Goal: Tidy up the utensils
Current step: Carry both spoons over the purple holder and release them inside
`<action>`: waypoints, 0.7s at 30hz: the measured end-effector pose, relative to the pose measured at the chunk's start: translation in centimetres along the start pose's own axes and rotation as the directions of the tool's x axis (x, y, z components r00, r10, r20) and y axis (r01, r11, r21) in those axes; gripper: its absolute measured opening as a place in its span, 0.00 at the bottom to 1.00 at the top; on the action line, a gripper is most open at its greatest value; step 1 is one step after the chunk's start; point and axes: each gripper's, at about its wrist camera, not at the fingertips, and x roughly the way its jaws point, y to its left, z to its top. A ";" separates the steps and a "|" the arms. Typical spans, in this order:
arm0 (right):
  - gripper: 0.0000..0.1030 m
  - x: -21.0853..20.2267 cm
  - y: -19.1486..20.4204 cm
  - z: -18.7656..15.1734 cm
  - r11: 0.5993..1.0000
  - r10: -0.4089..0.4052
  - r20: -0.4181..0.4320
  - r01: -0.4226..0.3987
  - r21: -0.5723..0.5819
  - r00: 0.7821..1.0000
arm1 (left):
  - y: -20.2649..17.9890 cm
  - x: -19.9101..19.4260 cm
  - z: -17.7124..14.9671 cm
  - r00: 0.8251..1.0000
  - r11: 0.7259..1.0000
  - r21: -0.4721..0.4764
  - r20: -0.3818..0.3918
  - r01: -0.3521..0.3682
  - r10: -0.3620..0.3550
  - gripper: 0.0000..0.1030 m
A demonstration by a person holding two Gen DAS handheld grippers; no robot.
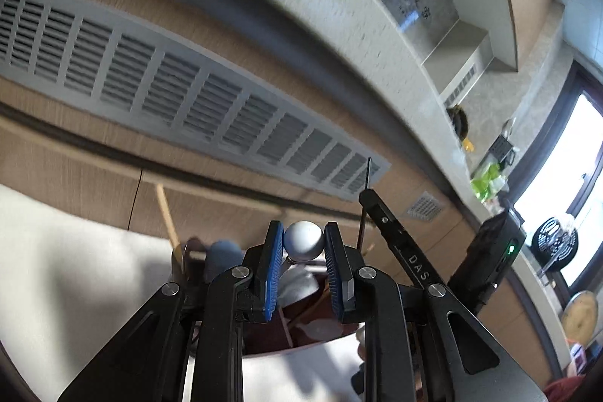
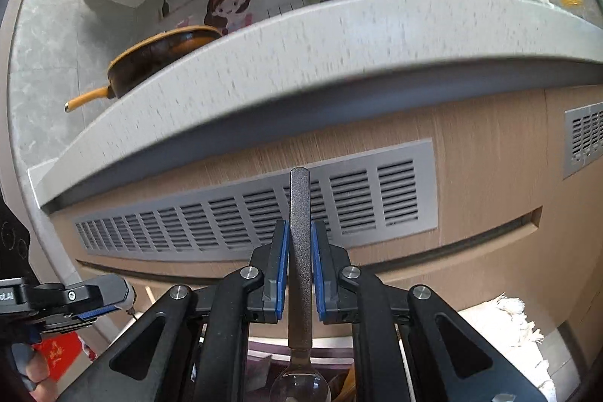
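Observation:
My left gripper [image 1: 303, 238] is shut on a utensil with a round grey ball end [image 1: 303, 241], held between the blue pads [image 1: 274, 274]. Below it lies a dark red tray [image 1: 271, 338] with several utensils, among them a wooden stick [image 1: 167, 215]. My right gripper [image 2: 300, 232] is shut on a spoon's dark grey handle [image 2: 300, 243], which stands upright; its clear bowl [image 2: 300, 385] hangs at the bottom over the tray. The right gripper also shows in the left wrist view [image 1: 395, 243], with the thin handle above it. The left gripper shows in the right wrist view [image 2: 86, 296].
A pale speckled counter edge [image 2: 301, 40] runs above wooden cabinet fronts with grey vent grilles [image 2: 264, 206]. A yellow-handled pan [image 2: 150, 59] sits on the counter. A white cloth [image 2: 505, 323] lies at the right. A window [image 1: 565, 176] is at the far right.

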 end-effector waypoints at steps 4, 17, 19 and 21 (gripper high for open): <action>0.11 1.2 -0.8 -2.0 0.999 0.036 -0.143 -0.038 -0.011 0.989 | 0.4 0.6 -1.4 0.996 0.995 0.032 -0.014 -0.092 0.093 0.22; 0.13 -9.5 -1.1 -5.5 0.998 0.002 -0.279 -0.020 -0.061 0.960 | -5.5 -6.5 -9.7 0.920 0.903 0.176 0.058 -0.392 0.388 0.27; 0.13 -11.9 -0.2 -6.0 0.998 0.010 -0.280 -0.029 -0.064 0.960 | -6.5 -8.0 -11.7 0.891 0.868 0.205 0.083 -0.453 0.446 0.27; 0.13 -15.0 0.9 -6.7 0.996 0.008 -0.289 -0.034 -0.087 0.957 | -7.8 -9.7 -14.1 0.851 0.821 0.226 0.110 -0.524 0.513 0.28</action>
